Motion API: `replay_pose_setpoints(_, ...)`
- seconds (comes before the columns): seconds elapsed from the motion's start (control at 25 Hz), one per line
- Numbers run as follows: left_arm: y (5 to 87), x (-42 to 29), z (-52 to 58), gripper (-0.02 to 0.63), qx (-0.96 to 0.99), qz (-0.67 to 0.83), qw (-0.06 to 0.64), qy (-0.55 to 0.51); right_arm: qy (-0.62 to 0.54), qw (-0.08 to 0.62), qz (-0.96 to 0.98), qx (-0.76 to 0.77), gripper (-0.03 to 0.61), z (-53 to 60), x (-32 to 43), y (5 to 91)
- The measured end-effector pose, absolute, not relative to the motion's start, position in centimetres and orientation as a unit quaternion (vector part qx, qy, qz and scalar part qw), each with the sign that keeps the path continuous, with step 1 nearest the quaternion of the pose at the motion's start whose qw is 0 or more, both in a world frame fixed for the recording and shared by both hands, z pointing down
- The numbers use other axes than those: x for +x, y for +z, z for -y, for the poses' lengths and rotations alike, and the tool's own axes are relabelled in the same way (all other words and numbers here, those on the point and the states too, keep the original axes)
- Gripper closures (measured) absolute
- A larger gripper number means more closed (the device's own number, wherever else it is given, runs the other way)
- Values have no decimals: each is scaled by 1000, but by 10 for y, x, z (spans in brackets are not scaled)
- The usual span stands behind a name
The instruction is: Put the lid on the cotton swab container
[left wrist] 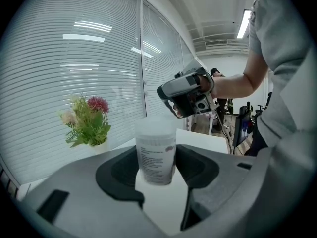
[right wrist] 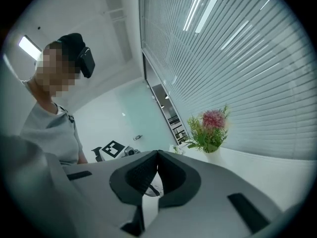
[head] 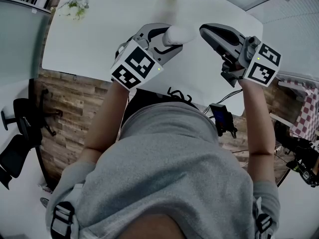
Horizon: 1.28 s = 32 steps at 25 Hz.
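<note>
The left tongs (head: pixel 168 40) are clamped on the cotton swab container (left wrist: pixel 156 143), one pad pressed to each side of its lower half. The container stands upright in that grip. Its long axis runs straight up and down, crossing the line of the jaws at a right angle. Its printed label (left wrist: pixel 156 158) faces the left gripper view's camera. The upper end is a paler, frosted band, and I cannot tell whether that is a seated lid. In the head view the container (head: pixel 180 34) shows as a pale rounded shape over the white counter (head: pixel 99 34), about midway between its left and right edges and nearer the person's edge than the far one. Whether its base rests on the counter or hangs just above it I cannot tell.

The right tongs (head: pixel 205 30) are closed, jaw tips pressed together with nothing between them. From the left gripper view they (left wrist: pixel 185 90) hang above and beyond the container's top, near it but apart. A small pot of flowers (left wrist: pixel 89 120) stands at the counter's far edge, before the window blinds (left wrist: pixel 74 58).
</note>
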<state>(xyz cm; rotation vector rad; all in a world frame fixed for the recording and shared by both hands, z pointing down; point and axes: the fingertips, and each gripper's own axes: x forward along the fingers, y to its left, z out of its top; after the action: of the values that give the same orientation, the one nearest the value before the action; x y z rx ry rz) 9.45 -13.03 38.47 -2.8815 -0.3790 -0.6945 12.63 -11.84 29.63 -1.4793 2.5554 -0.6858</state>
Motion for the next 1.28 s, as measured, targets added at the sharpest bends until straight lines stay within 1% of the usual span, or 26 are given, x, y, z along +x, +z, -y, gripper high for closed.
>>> replay_pose_setpoints(0.16, 379, 92, 138, 383, -967, 112, 70, -218, -207, 87, -830, -511, 554, 116, 140, 288)
replay_pose_setpoints(0.56, 363, 82, 157, 385, -980, 71, 42, -182, -148, 115, -797, -575, 554, 100, 169, 274)
replay_pose_setpoints(0.88, 345, 72, 169, 385, -988, 39, 20, -151, -97, 71, -774, -622, 554, 85, 185, 270)
replay_pose_setpoints(1.08, 330, 67, 178, 385, -992, 14, 0, -122, -58, 27, -759, -648, 554, 74, 194, 261)
replay_pose_setpoints(1.28, 323, 62, 188, 385, -994, -9, 0, -108, -26, 7, -739, -673, 554, 65, 206, 253)
